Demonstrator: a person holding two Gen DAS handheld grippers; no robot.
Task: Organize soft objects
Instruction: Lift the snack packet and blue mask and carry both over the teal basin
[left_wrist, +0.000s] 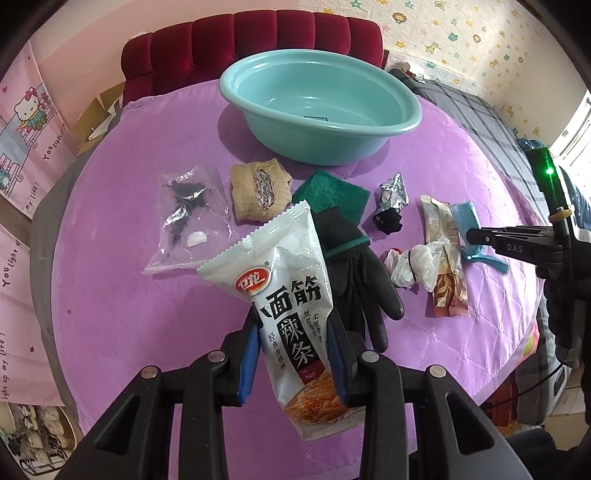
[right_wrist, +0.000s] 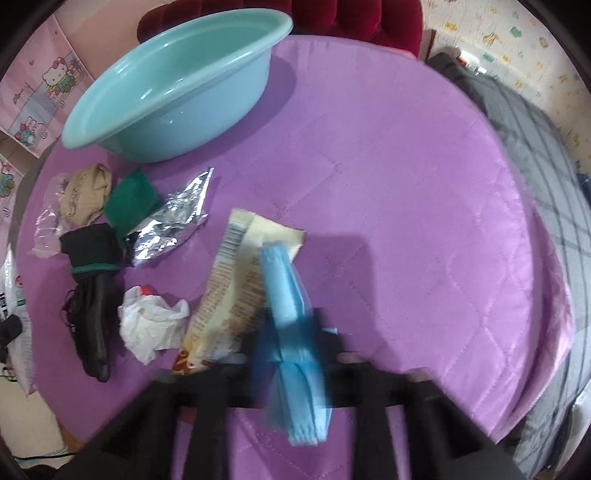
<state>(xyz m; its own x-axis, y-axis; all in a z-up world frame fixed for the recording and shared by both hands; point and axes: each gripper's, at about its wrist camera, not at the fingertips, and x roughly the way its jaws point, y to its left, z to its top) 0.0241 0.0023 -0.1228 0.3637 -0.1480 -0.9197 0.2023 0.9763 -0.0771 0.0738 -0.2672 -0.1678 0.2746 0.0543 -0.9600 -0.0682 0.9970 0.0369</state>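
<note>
My left gripper (left_wrist: 295, 354) is shut on a white snack packet (left_wrist: 284, 291) and holds it above the purple tablecloth (left_wrist: 110, 295). My right gripper (right_wrist: 291, 347) is shut on a folded blue face mask (right_wrist: 291, 314); this view is blurred. It also shows in the left wrist view (left_wrist: 476, 236) at the right. A teal basin (left_wrist: 317, 99) stands empty at the back (right_wrist: 173, 88). On the cloth lie a black glove (left_wrist: 358, 273), a green scouring pad (left_wrist: 332, 192), a beige rolled stocking (left_wrist: 258, 188), a clear bag (left_wrist: 188, 218), crumpled foil (left_wrist: 393, 192), a white plastic bag (left_wrist: 417, 264) and a coffee sachet (left_wrist: 443, 258).
A red tufted headboard (left_wrist: 255, 44) stands behind the table. A grey plaid blanket (left_wrist: 480, 118) lies at the right. Pink posters (left_wrist: 26, 122) hang at the left. The right half of the cloth (right_wrist: 406, 184) is bare.
</note>
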